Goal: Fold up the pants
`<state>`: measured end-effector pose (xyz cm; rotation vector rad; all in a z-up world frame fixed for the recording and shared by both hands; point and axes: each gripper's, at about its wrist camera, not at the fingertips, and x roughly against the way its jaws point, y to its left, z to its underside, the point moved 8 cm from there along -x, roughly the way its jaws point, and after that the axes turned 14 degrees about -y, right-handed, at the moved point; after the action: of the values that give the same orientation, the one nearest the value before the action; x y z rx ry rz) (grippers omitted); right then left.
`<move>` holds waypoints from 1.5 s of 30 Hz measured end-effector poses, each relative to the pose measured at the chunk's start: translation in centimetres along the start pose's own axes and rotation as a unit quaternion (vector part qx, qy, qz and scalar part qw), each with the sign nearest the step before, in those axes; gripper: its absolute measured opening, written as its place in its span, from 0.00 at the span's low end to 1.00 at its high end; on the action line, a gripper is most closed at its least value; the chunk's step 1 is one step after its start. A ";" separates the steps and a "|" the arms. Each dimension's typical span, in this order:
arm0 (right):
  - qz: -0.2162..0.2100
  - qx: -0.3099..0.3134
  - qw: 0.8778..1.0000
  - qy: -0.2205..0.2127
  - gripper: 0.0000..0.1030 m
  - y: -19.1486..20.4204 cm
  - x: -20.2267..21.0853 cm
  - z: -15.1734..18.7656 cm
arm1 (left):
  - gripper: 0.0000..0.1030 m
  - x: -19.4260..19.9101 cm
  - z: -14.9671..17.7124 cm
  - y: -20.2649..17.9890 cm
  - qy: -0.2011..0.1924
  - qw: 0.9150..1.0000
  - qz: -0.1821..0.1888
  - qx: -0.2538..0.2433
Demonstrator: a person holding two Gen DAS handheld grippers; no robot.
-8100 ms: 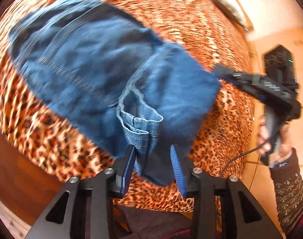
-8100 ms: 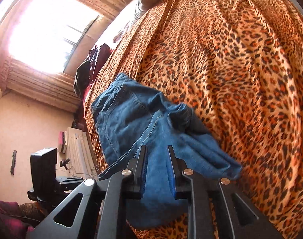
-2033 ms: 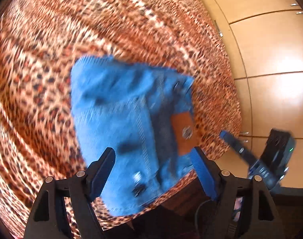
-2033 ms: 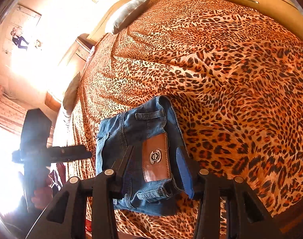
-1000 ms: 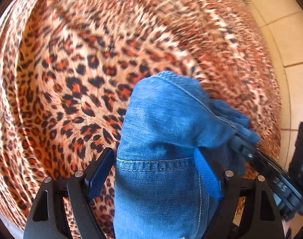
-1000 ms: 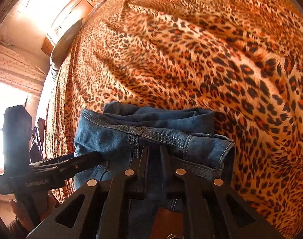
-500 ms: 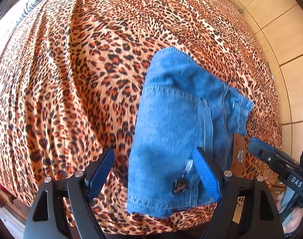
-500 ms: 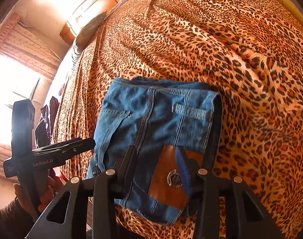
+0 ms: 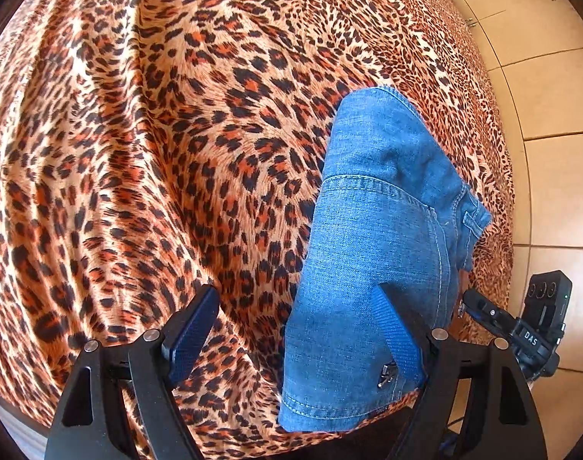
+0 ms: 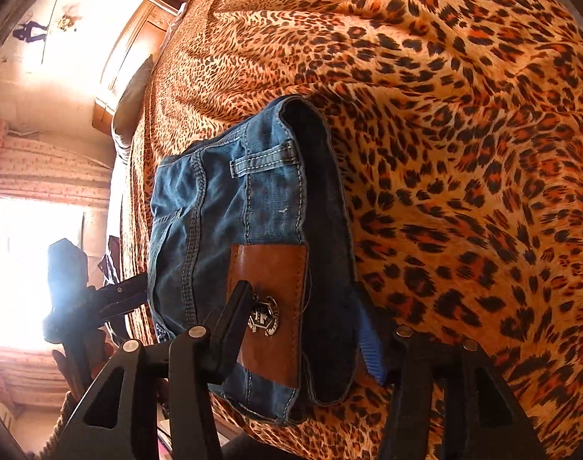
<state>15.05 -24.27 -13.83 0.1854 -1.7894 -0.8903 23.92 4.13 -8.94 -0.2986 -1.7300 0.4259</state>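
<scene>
Just one folded pants (image 9: 372,253) bundle

Folded jeans (image 9: 372,253) lying as the only obstacle on the leopard-print bed (image 9: 157,153), wide bare bedspread left of the jeans, narrow strip right of them toward the bed edge, tiled floor (image 9: 555,176) beyond

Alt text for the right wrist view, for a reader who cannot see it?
Folded blue jeans with a brown leather patch lie on a leopard-print bedspread. The right gripper hangs over the patch, jaws apart and just opening, pads clear of the cloth. The left gripper shows at left.
</scene>
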 end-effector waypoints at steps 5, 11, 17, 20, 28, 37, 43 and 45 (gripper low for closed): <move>-0.014 -0.037 0.999 -0.003 0.64 -0.7 -0.8 -0.1 | 0.91 -1.5 -0.6 -0.2 0.036 0.999 0.031 -0.018; -0.054 -0.048 0.997 0.011 0.71 1.2 -2.6 0.5 | 0.99 -3.2 -1.8 -1.8 0.050 0.996 0.073 -0.031; -0.035 -0.064 0.997 -0.002 0.58 0.7 -2.8 0.5 | 0.79 -4.7 -1.5 -5.3 0.036 0.990 0.053 -0.123; -0.011 -0.042 0.999 -0.002 0.39 0.5 -1.9 1.0 | 0.55 -3.9 -1.5 -4.7 0.026 0.993 0.049 -0.102; -0.011 0.098 0.995 0.001 0.25 10.6 2.3 1.1 | 0.32 6.3 0.0 -6.2 0.001 0.992 0.088 -0.086; -0.076 0.136 0.988 -0.015 0.26 20.9 -2.9 -3.2 | 0.40 12.1 -9.2 -0.2 -0.099 0.992 0.062 -0.056; 0.023 0.135 0.990 0.020 0.37 20.3 -13.9 -3.6 | 0.47 7.7 -11.1 9.1 -0.053 0.995 -0.068 -0.039; 0.014 0.092 0.996 0.015 0.37 19.9 -13.5 -3.6 | 0.52 8.7 -10.4 9.6 -0.062 0.997 -0.035 -0.017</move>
<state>29.35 -4.90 -10.53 0.2896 -1.8425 -0.6981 31.99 17.68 -3.77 -0.2390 -1.8641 0.3711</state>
